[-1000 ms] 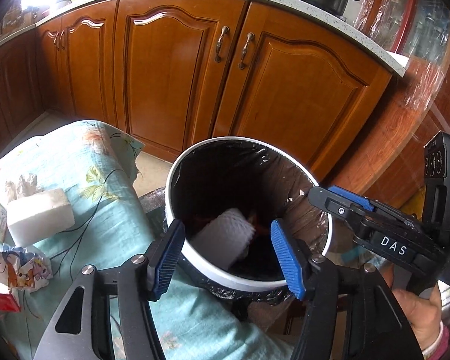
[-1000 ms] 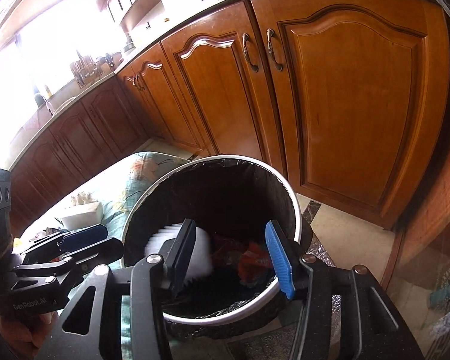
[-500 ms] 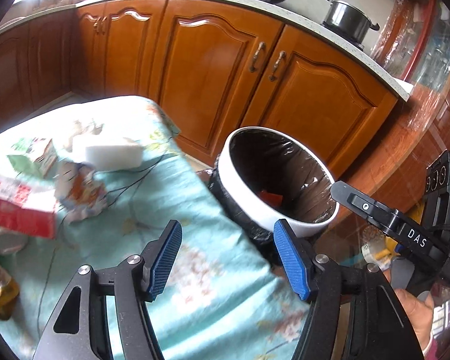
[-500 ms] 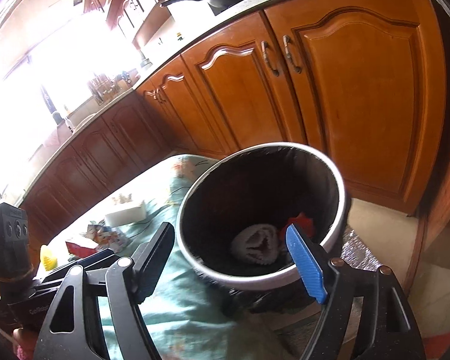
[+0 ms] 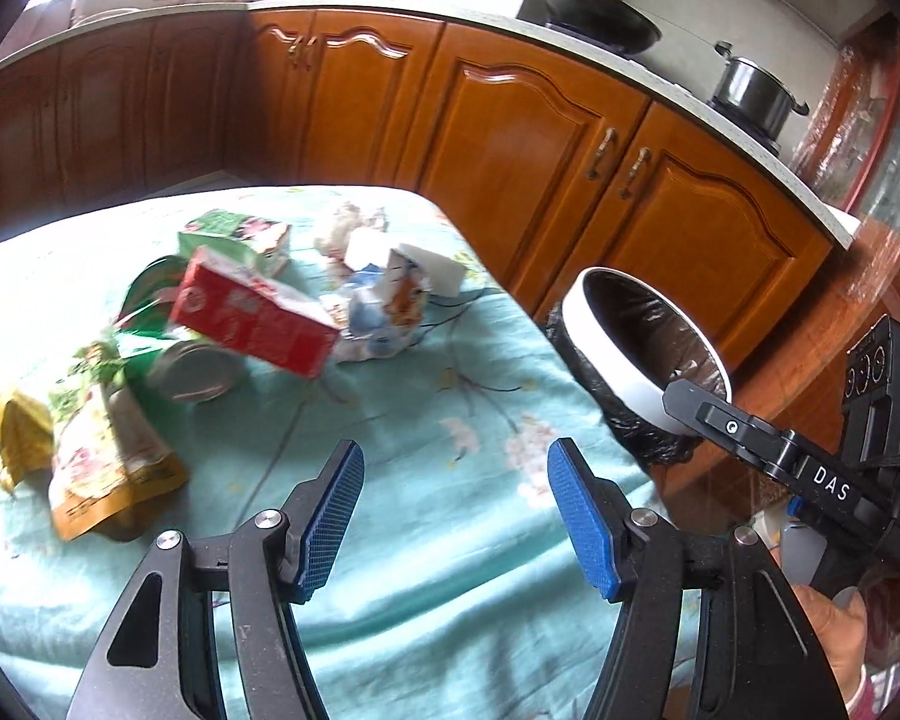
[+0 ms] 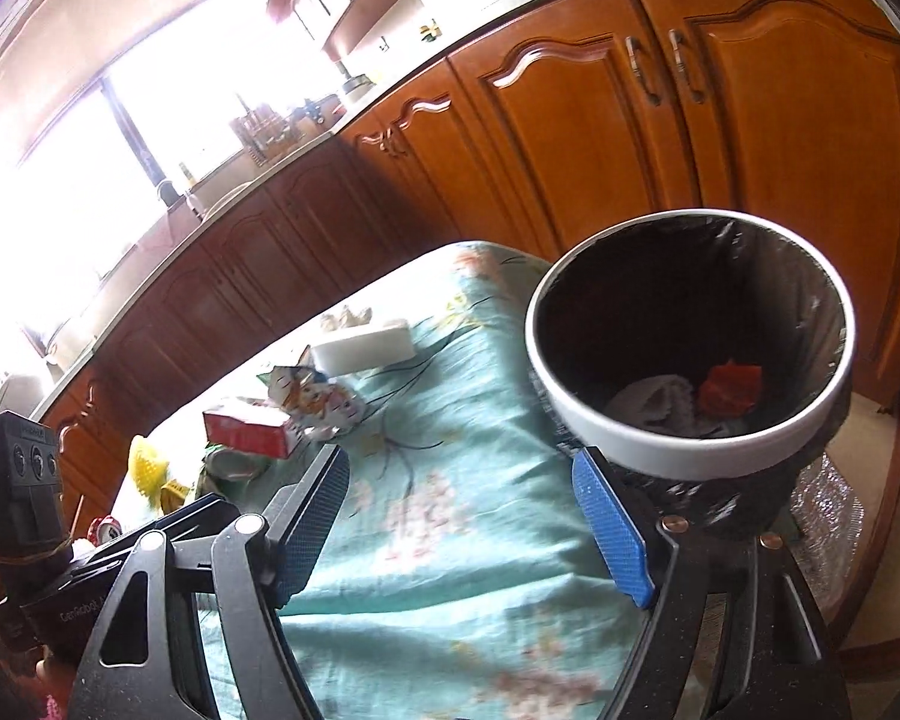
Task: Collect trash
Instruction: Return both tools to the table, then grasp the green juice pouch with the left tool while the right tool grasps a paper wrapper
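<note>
A white-rimmed trash bin (image 6: pixel 678 450) with a black liner stands at the table's right edge; a white roll and a red scrap (image 6: pixel 729 387) lie inside. It also shows in the left wrist view (image 5: pixel 606 372). Trash lies on the teal floral cloth: a red carton (image 5: pixel 252 318), a crumpled printed wrapper (image 5: pixel 384 312), a white block (image 5: pixel 426 261), a metal can (image 5: pixel 195 369), a yellow snack bag (image 5: pixel 102 462). My left gripper (image 5: pixel 456 516) is open and empty above the cloth. My right gripper (image 6: pixel 462 528) is open and empty beside the bin.
Wooden kitchen cabinets (image 5: pixel 510 138) run behind the table and bin. A wok (image 5: pixel 600 18) and a steel pot (image 5: pixel 750 90) sit on the counter. A green carton (image 5: pixel 234 234) and crumpled tissue (image 5: pixel 348 222) lie at the far side of the table.
Both grippers have pulled back from over the bin and swung left toward the table. The white roll now lies inside the bin. More of the trash pile has come into view.
</note>
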